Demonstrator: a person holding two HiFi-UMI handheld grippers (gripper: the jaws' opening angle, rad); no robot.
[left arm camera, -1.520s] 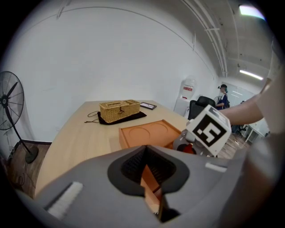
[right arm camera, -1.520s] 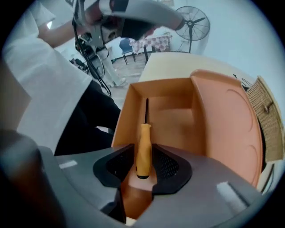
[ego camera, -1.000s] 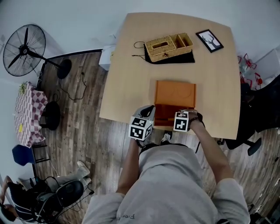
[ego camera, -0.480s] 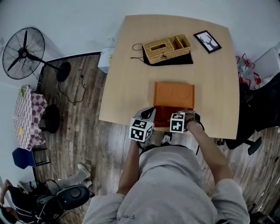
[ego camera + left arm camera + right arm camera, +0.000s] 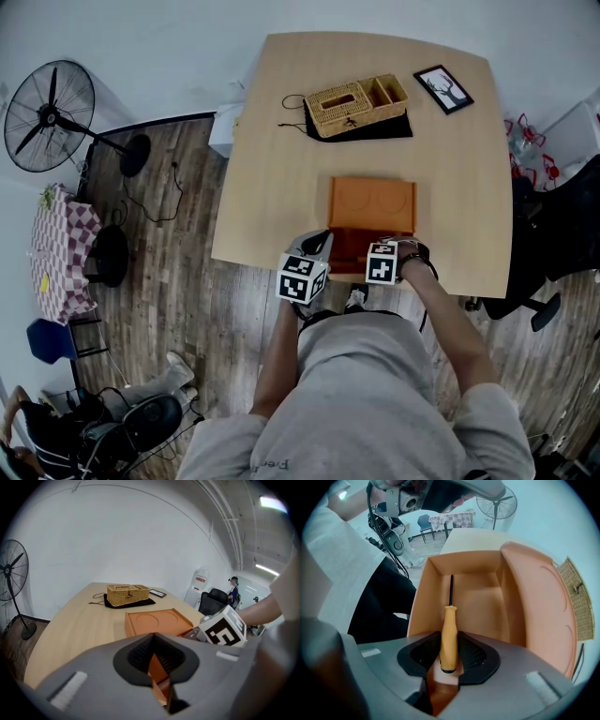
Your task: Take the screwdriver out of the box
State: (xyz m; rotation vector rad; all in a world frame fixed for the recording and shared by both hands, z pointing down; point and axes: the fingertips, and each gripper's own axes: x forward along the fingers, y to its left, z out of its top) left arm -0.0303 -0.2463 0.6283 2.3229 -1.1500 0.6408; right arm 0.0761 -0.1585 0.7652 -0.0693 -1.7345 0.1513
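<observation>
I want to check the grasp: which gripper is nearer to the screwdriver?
The right. The right gripper has the handle of the screwdriver between its jaws, inside the box. The left gripper is off to the side, closed on an edge of the box.

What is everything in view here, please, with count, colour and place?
table: one, light wood, centre
box: one, orange, open, near table edge
screwdriver: one, orange handle, dark shaft, in box
basket: one, tan wicker, far side of table
cloth: one, black, under basket
frame: one, black, far right corner of table
fan: one, black, floor at left
left gripper: one, grey, shut on box wall
right gripper: one, grey, shut on screwdriver handle
</observation>
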